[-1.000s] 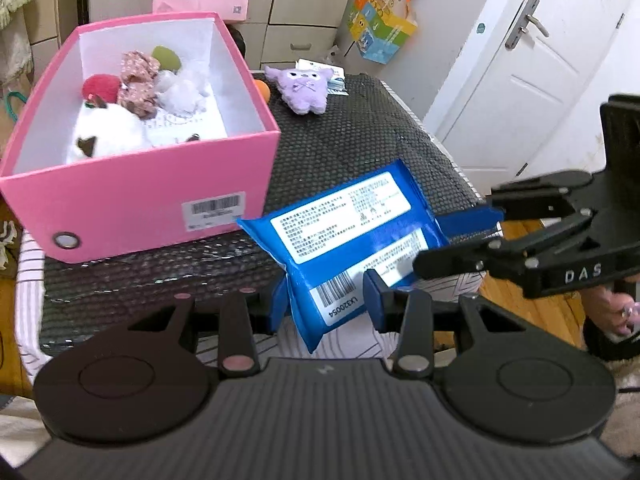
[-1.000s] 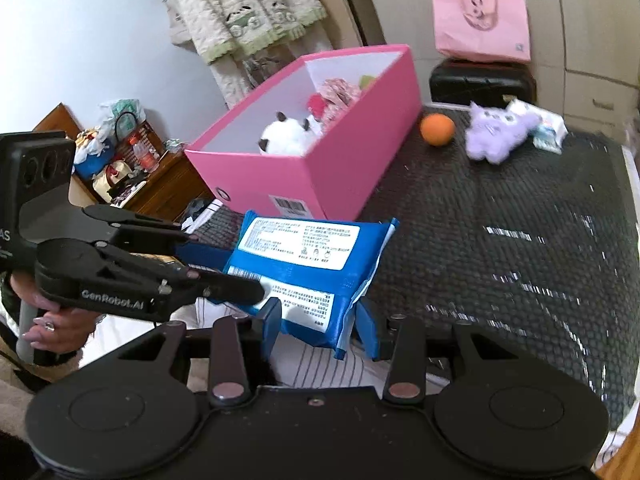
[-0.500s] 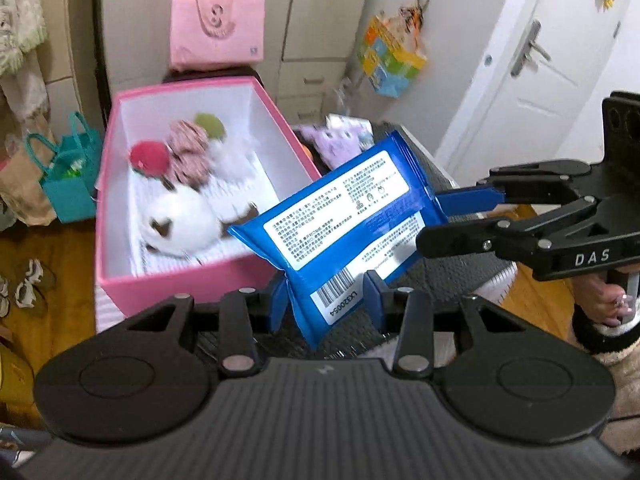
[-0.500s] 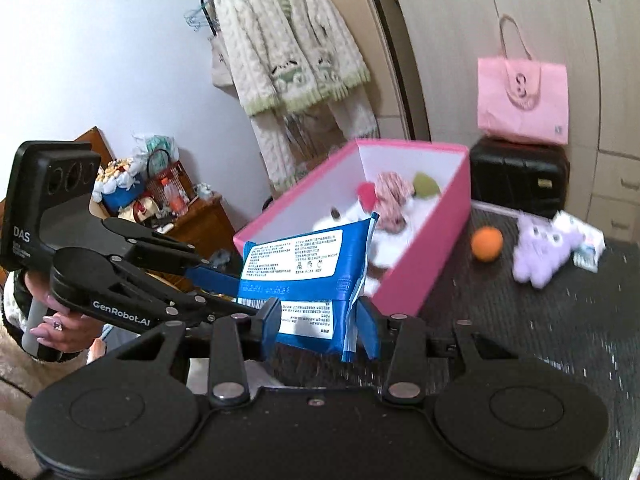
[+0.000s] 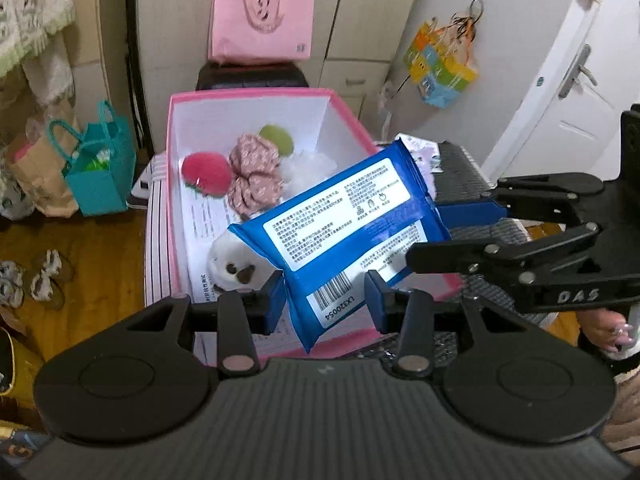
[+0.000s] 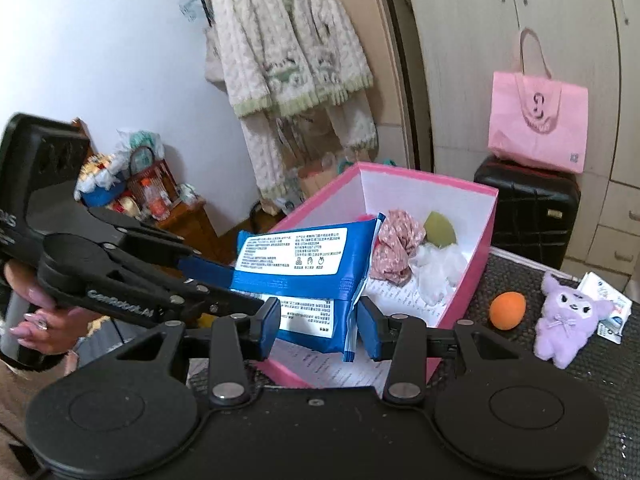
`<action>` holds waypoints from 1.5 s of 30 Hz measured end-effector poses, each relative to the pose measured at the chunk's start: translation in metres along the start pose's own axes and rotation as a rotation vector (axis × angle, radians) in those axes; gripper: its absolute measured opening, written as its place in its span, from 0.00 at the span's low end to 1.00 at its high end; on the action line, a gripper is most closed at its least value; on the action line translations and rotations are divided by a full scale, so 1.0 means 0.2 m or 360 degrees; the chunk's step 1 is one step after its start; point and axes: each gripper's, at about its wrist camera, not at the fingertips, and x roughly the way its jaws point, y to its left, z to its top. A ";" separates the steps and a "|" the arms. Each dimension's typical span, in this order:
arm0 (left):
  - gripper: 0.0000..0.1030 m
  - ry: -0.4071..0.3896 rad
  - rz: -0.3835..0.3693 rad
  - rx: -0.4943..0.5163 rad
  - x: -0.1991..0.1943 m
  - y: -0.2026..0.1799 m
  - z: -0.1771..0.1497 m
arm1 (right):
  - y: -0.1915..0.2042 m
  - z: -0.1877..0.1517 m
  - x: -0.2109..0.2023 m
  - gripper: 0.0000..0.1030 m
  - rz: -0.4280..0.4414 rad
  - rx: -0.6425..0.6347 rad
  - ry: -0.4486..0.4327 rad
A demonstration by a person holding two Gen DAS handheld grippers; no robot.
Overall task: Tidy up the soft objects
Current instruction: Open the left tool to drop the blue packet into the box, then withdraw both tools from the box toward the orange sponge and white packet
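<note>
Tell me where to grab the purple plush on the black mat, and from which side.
Judging by its pose, take the purple plush across its torso, coming down from above: it lies flat on the black mat, face up. The body looks narrower than the eared head. The orange ball and small packet flank it.

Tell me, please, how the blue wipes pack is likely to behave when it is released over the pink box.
The wipes pack is probably soft, since both grippers hold its ends. Its glossy wrapper may slip. It would likely drop flat into the box and not roll.
</note>
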 end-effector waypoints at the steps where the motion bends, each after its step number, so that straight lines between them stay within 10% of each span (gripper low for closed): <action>1: 0.39 0.0026 0.0008 0.0017 0.02 0.01 0.01 | -0.01 0.00 0.03 0.47 0.0000 -0.0002 0.0019; 19: 0.45 -0.0078 0.0280 0.0163 0.07 0.03 -0.06 | -0.09 -0.02 0.18 0.47 0.0013 0.0098 0.0140; 45: 0.58 -0.0251 0.0303 0.0562 -0.44 -0.57 -0.23 | 0.14 -0.20 -0.62 0.48 -0.0073 -0.0221 -0.0131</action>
